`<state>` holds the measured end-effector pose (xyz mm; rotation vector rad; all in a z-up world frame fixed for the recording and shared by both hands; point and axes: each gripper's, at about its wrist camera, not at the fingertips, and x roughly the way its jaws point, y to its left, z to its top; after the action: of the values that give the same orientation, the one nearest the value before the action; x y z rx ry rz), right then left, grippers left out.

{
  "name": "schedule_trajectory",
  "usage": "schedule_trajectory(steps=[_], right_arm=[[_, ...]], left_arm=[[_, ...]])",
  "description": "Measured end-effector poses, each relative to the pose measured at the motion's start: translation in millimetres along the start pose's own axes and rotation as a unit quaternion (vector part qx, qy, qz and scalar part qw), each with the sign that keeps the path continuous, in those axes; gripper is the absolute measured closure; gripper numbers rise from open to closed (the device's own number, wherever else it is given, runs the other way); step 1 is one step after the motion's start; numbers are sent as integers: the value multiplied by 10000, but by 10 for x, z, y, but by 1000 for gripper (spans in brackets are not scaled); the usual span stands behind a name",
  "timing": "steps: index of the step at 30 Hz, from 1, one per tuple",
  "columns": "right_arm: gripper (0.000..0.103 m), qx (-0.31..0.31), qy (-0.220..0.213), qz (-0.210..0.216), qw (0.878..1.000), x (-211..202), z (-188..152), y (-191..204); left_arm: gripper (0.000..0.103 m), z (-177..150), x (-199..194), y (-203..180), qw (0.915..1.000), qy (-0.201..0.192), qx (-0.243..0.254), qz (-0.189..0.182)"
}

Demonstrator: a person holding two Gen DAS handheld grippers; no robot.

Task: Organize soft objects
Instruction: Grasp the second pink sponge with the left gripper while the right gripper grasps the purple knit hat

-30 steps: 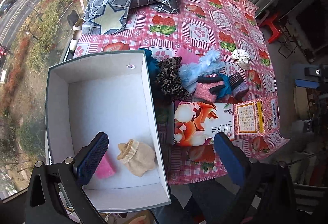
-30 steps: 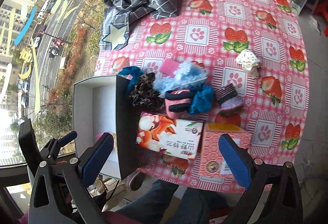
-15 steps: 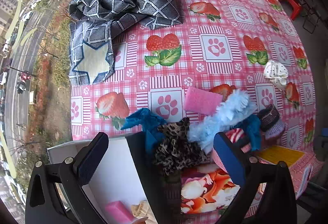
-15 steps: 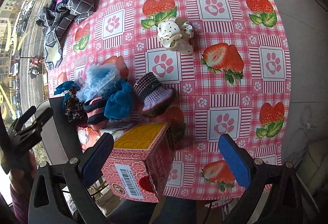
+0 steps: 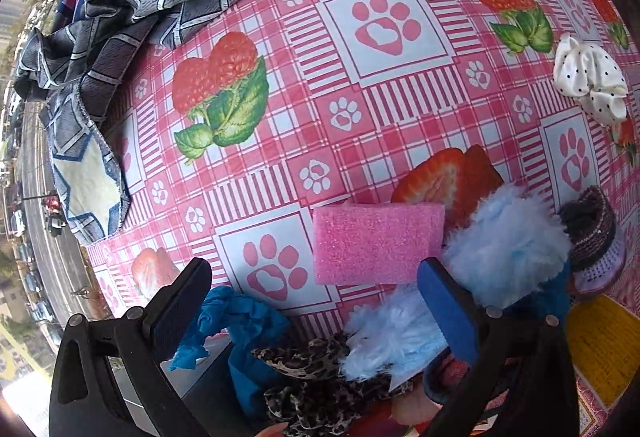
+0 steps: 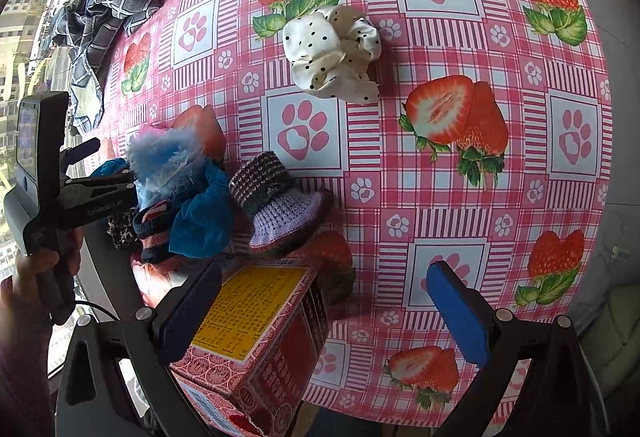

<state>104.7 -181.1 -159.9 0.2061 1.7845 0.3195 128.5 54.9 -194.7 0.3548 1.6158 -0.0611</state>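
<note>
Your left gripper [image 5: 316,301], jaws spread and empty, has swung from the box to the pink sponge [image 5: 378,245] at twelve o'clock; your right gripper [image 6: 324,307] hangs equally spread, suggesting the next pick.

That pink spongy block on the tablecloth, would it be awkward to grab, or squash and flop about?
The pink sponge block looks porous and foamy, so it is probably very light and would likely squash somewhat between the pads. It lies flat with straight edges, so it should hold its shape rather than flop, and seems unlikely to roll. Its rough surface probably grips well.
</note>
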Motion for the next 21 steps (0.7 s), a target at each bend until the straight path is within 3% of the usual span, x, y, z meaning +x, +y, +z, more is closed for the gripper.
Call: schedule_trajectory(steps=[5, 12, 15, 18, 21], right_arm=[[0, -296, 261, 25, 9992, 227, 178, 130], [0, -651, 736, -60, 9951, 674, 280, 330], [0, -811, 893, -317, 9922, 847, 264, 380], [0, -871, 781, -519, 9918, 905, 234, 378], [25, -873, 641, -646, 9920, 867, 198, 347]], left_arm=[[0, 53, 73, -51, 9997, 109, 41, -195], [0, 87, 162, 5, 9981, 194, -376, -458], [0, 107, 202, 16, 9967, 207, -546, -566], [0, 78, 240, 66, 9946, 239, -726, -699], [0, 8, 259, 124, 9934, 220, -847, -743]])
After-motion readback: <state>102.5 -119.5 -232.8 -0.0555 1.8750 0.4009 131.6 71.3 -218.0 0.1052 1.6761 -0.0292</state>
